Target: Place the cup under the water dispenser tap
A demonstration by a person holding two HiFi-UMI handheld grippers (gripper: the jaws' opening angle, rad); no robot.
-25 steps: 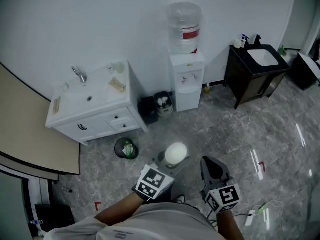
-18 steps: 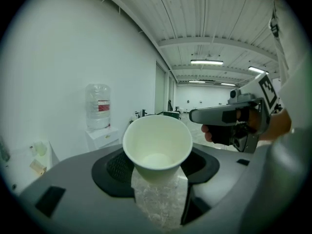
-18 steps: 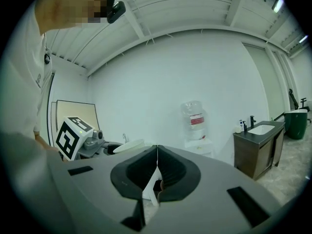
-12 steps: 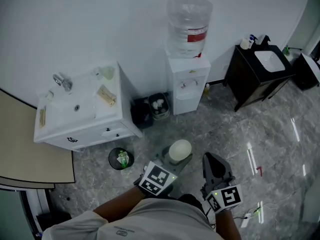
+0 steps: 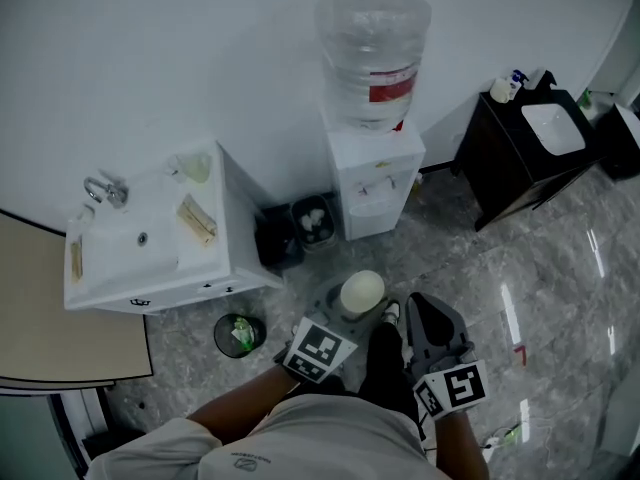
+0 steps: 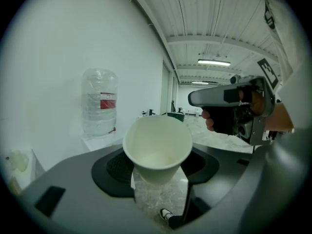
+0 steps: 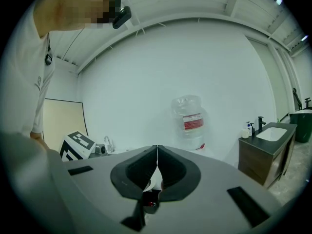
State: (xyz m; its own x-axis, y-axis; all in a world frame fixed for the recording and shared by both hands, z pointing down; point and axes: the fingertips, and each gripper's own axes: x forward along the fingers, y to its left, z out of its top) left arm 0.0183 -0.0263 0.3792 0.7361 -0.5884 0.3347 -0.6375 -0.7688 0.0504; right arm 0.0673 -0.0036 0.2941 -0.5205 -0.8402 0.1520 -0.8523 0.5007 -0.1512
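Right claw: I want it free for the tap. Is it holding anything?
No, the right claw is closed, its two halves meeting with nothing between them.

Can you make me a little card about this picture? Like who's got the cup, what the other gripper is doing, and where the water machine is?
Cup: white paper cup, looks empty inside
Left gripper: fingers closed on the cup
Right gripper: fingers shut, holding nothing
Water dispenser: stands against the wall, big bottle on top
Cup under the tap: not yet
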